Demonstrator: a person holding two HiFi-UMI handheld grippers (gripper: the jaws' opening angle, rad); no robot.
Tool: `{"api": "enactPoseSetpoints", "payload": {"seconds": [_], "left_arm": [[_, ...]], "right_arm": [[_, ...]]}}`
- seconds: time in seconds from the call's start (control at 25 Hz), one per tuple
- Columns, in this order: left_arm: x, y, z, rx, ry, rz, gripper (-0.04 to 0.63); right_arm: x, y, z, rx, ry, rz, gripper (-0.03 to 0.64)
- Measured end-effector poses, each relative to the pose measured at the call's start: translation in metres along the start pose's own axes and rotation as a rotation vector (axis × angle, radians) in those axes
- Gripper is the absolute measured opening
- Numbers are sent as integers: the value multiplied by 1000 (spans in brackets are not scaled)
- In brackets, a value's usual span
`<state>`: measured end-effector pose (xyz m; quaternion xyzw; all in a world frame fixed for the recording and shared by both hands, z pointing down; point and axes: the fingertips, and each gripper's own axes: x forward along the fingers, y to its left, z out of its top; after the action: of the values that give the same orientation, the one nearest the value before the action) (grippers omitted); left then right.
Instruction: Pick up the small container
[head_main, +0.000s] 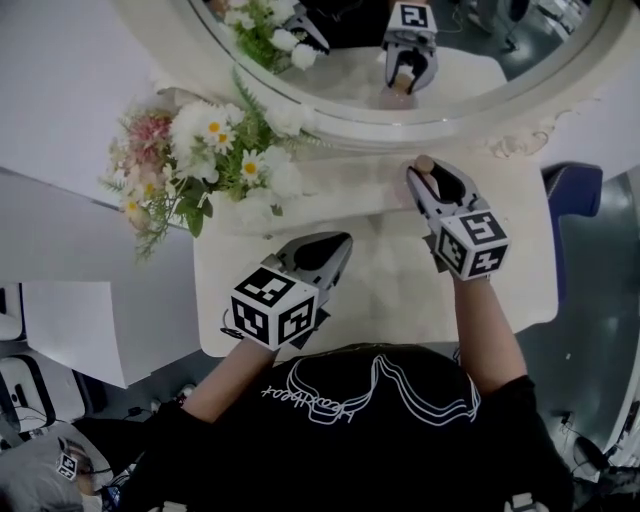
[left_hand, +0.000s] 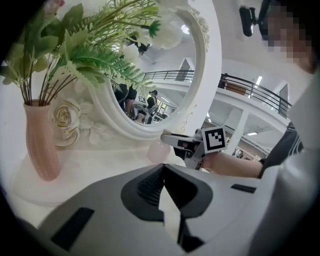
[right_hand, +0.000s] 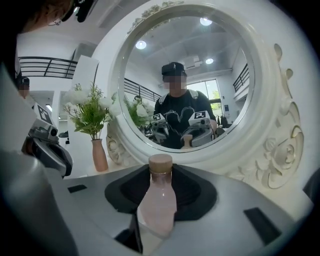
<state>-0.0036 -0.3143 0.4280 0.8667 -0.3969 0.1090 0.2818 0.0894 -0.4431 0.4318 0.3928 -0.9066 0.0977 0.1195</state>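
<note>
The small container (right_hand: 159, 200) is a pale pink bottle with a tan cap. It stands upright between the jaws of my right gripper (head_main: 428, 172), which is shut on it. In the head view only its cap (head_main: 424, 163) shows, close to the mirror's base at the back right of the white table (head_main: 390, 300). From the left gripper view the bottle (left_hand: 159, 151) shows just ahead of the right gripper (left_hand: 176, 142). My left gripper (head_main: 338, 243) hovers over the table's front left, shut and empty, a short way left of the right one.
A large round mirror with an ornate white frame (head_main: 420, 118) stands along the back of the table. A pink vase (left_hand: 41, 145) of daisies and greenery (head_main: 205, 150) sits at the back left. The table edge drops off at the right (head_main: 548, 250).
</note>
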Motion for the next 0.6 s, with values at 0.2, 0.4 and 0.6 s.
{"api": "enactPoseSetpoints", "payload": {"seconds": [0.2,0.4,0.6], "left_arm": [[-12,-13,-4,13,-5,-7,5],[-29,-26,-6,35,-24,-10,5],[-51,-44,-4,61,-57,-22,5]], "right_arm": [[-23,16,12,-14,-16,4,138],[-53,43,22,-26,-38,22,138],[-87,75,31,-19,-52,43,138]]}}
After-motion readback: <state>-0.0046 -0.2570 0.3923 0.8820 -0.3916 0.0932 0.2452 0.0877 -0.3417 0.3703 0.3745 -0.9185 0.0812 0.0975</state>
